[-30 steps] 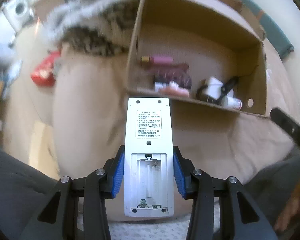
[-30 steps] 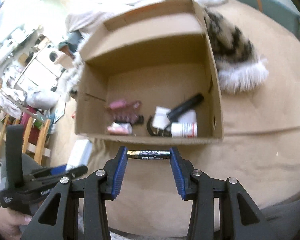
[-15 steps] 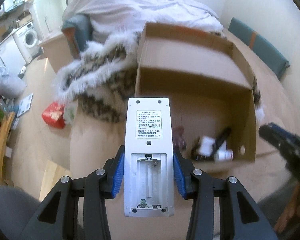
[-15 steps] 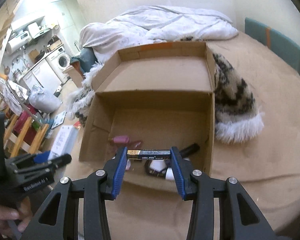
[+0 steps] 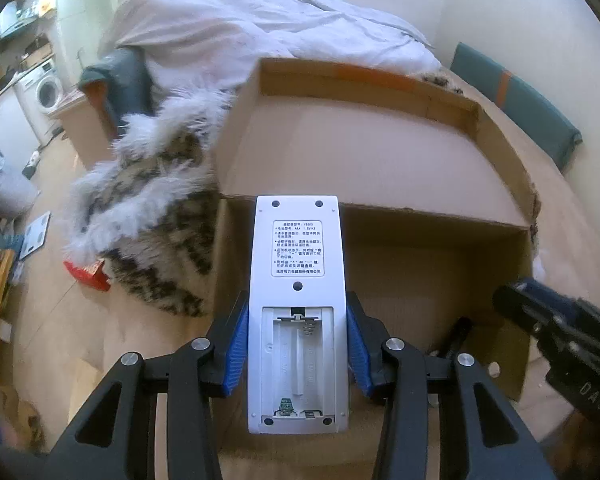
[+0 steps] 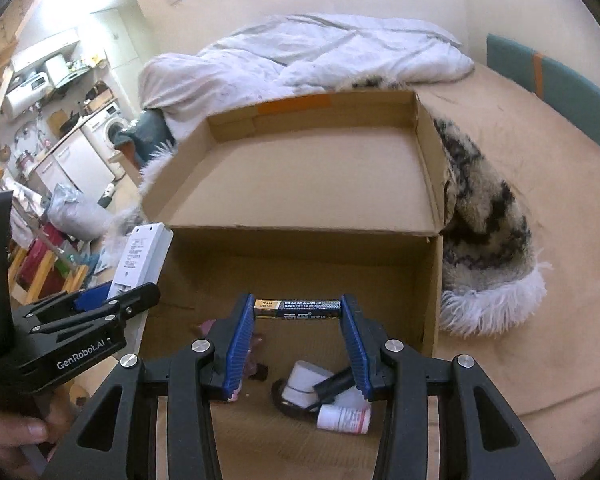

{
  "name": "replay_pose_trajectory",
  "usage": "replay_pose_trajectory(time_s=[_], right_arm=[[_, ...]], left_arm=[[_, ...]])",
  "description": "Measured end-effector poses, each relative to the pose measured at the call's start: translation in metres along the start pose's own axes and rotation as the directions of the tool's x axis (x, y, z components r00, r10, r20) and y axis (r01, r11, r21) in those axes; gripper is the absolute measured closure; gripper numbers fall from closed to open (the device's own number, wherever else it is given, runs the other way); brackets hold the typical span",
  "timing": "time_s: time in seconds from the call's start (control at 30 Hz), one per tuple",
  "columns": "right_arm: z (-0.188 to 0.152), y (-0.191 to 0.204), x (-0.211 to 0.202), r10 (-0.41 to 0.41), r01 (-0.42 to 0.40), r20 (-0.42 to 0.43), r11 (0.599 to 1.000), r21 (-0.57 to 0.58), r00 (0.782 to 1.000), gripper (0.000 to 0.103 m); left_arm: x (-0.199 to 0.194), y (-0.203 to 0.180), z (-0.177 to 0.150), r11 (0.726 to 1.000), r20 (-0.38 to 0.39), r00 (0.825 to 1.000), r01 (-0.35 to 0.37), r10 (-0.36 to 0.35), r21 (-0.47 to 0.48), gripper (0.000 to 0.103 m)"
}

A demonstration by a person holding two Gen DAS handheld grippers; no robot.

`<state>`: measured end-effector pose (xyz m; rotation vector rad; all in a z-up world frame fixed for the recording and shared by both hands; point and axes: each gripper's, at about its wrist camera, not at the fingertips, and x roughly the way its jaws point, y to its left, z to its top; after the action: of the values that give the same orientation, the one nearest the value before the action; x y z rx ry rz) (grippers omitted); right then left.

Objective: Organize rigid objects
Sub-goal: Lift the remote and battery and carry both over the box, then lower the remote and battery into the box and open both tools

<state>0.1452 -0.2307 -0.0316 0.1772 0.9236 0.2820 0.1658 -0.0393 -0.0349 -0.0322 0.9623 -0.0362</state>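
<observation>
My left gripper [image 5: 298,332] is shut on a white remote control [image 5: 298,280], held back side up with its battery bay open and empty. It shows at the left of the right wrist view [image 6: 140,256]. My right gripper [image 6: 298,312] is shut on a black AAA battery [image 6: 298,307], held crosswise between the blue pads above the open cardboard box [image 6: 300,184]. The right gripper shows at the right edge of the left wrist view [image 5: 560,340]. Both grippers hover over the near side of the box.
Inside the box lie a white pill bottle [image 6: 344,420], a white jar [image 6: 306,380], a black tube [image 6: 334,382] and pink items [image 6: 256,344]. A furry patterned throw [image 6: 484,240] lies by the box on the tan bed. A white duvet [image 6: 320,52] lies behind.
Both grippers have risen and tilted up, so the box sits lower in view and the room behind shows. The remote and the battery stay held.
</observation>
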Motion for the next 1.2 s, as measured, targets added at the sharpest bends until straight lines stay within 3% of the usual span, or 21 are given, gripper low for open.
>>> replay_pose_trajectory(time_s=[0.17,0.4,0.6,0.83,1.03,1.13,1.2], right_arm=[[-0.008,-0.006,0.026,-0.025,0.025,-0.074,1.000,0.007,0.997,0.057],[-0.016,-0.005,0.046,-0.037,0.038,-0.142,0.999,0.001,0.989,0.057],[-0.019,-0.003,0.056,-0.055,0.054,-0.175,0.998,-0.008,0.983,0.057],[-0.020,-0.007,0.061,-0.060,0.064,-0.197,0.998,0.015,0.979,0.057],[-0.020,-0.009,0.062,-0.058,0.065,-0.203,0.998,0.027,0.977,0.057],[-0.019,-0.010,0.062,-0.050,0.059,-0.203,0.998,0.039,0.978,0.057],[-0.018,-0.011,0.061,-0.045,0.055,-0.197,0.997,0.047,0.979,0.051]], left_arm=[[0.015,-0.008,-0.010,0.999,0.048,0.998,0.026,-0.029,0.046,0.063],[0.032,-0.001,-0.011,1.000,0.000,1.000,0.028,-0.028,0.001,0.063],[0.045,0.005,-0.013,0.999,-0.037,0.999,0.025,-0.026,-0.027,0.063],[0.053,-0.002,-0.018,1.000,-0.065,0.998,-0.006,0.007,0.011,0.063],[0.050,-0.007,-0.021,0.999,-0.039,0.999,-0.025,0.027,0.041,0.063],[0.045,-0.011,-0.019,0.998,-0.022,0.999,-0.028,0.029,0.063,0.061],[0.042,-0.012,-0.019,0.997,-0.019,0.999,-0.033,0.034,0.069,0.049]])
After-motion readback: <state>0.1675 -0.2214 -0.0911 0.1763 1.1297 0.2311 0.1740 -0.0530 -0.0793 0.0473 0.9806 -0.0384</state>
